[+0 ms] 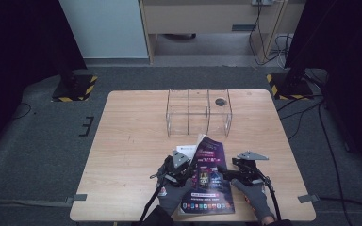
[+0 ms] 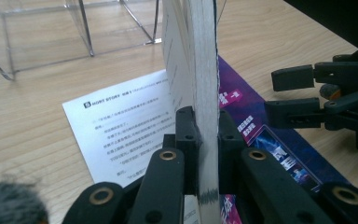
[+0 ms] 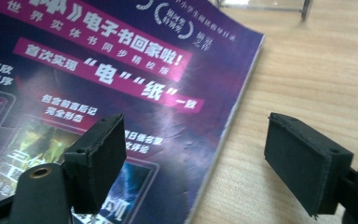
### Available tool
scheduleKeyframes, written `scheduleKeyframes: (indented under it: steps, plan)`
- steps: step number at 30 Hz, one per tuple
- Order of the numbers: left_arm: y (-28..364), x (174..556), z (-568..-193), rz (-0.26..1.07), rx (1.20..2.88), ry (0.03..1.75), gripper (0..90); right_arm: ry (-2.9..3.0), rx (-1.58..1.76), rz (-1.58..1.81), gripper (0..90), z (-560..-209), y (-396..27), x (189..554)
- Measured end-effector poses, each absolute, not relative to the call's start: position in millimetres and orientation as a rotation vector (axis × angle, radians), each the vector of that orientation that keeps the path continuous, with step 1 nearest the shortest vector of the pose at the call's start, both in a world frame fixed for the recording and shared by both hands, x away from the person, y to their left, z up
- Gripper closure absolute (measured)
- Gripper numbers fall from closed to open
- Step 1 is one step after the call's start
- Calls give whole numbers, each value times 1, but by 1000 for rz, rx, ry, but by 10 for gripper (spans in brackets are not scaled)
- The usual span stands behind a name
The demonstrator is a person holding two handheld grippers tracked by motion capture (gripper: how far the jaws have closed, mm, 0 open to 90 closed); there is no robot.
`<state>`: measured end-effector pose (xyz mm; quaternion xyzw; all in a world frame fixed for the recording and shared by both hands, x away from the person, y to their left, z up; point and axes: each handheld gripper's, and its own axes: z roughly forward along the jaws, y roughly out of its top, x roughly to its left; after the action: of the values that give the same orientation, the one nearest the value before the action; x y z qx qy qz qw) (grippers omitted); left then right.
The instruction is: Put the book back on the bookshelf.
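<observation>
Magazine (image 1: 209, 176) with a glossy purple cover lies near your edge of the table (image 1: 122, 141), its left part lifted on edge and clamped in your left gripper (image 2: 204, 140). Your right gripper (image 3: 196, 158) hangs open over its right edge. Judge it light, floppy and slick; hold near the spine.

Left gripper (image 1: 187, 165) low over the near table edge, jaws clamped tight on what sits between them, pads (image 2: 186, 135) pressed flat against it from both sides. Gloved left hand (image 1: 173, 194) behind it, forearm entering from the bottom. Right gripper (image 1: 227, 170) just beside, pointed toward the left one, jaws spread wide, pads (image 3: 100, 158) touching nothing. Gloved right hand (image 1: 254, 197) grips its body
</observation>
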<state>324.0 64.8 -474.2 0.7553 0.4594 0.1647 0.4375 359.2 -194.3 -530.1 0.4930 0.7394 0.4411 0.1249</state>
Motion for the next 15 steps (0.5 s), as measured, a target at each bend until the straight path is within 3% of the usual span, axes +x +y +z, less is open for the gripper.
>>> scheduleKeyframes:
  steps: [15]
  plan:
    - [94,305,-451,467,1806,1105,832,2148,1392,1453,192,-519,-188,360]
